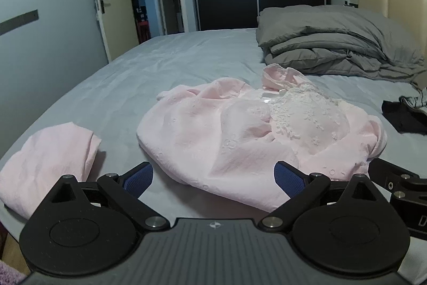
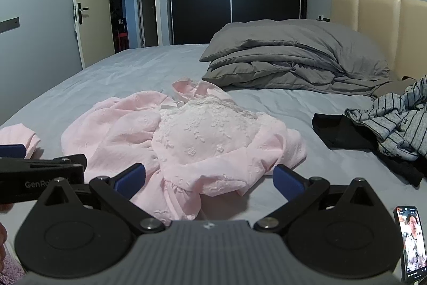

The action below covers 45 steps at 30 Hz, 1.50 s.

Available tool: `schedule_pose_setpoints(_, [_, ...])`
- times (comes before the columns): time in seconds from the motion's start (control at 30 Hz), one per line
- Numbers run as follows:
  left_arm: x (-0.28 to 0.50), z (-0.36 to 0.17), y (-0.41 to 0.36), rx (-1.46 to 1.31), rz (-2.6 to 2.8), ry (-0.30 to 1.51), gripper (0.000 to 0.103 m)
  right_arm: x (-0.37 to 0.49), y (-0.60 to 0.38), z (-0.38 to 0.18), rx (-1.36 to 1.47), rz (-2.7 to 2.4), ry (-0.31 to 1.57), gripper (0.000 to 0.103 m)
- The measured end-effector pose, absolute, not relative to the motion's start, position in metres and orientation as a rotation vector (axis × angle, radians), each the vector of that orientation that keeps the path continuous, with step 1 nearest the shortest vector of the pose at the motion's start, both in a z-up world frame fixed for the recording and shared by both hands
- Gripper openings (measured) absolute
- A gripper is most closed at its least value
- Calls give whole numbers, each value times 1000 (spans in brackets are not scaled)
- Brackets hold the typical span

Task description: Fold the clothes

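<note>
A crumpled pink dress (image 1: 240, 130) (image 2: 184, 135) with a white lace bodice lies in the middle of the bed. My left gripper (image 1: 213, 178) is open just short of its near hem, blue pads spread wide with nothing between them. My right gripper (image 2: 208, 178) is open too, hovering at the dress's near edge. A folded pink garment (image 1: 45, 162) (image 2: 18, 138) lies to the left. In the right wrist view the left gripper (image 2: 42, 167) shows at the left edge.
The light grey bed sheet (image 1: 160, 66) stretches back to a folded grey duvet (image 1: 333, 42) (image 2: 293, 58). A black garment (image 2: 344, 132) and a striped grey one (image 2: 395, 122) lie at the right. A phone (image 2: 409, 245) stands at the lower right. A door and dark wardrobe are behind.
</note>
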State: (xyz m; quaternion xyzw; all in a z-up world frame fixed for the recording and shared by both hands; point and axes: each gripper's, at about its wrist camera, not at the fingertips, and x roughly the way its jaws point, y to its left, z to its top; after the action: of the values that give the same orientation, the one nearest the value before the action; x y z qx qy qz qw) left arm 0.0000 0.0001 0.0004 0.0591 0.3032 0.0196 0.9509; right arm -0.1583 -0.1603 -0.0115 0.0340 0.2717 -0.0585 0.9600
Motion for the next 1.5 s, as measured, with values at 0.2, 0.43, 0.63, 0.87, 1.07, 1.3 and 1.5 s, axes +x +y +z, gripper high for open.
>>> schedule_pose_setpoints(0.2, [-1,6,1,83,37,597,99,-198,-157,5,59,-105,551,103])
schedule_pose_setpoints(0.43, [-1,9,4,54,33,582,99,-225,-156,18,47,-94,554,103])
schedule_pose_setpoints(0.63, [3,8,4,44,22,590,99,-226,-155,20,38,-90,564,103])
schedule_pose_setpoints(0.87, [3,6,3,53,19,595,99,-224,-152,20,27,-79,575,103])
schedule_pose_setpoints(1.07, [4,6,1,53,20,608,99,-215,-149,21,22,-73,583,103])
schedule_pose_setpoints(1.3, [4,5,-2,67,14,620,99,-199,-150,20,22,-67,594,103])
schedule_pose_setpoints(1.5, [3,5,-3,69,16,628,99,-185,-145,20,19,-59,599,103])
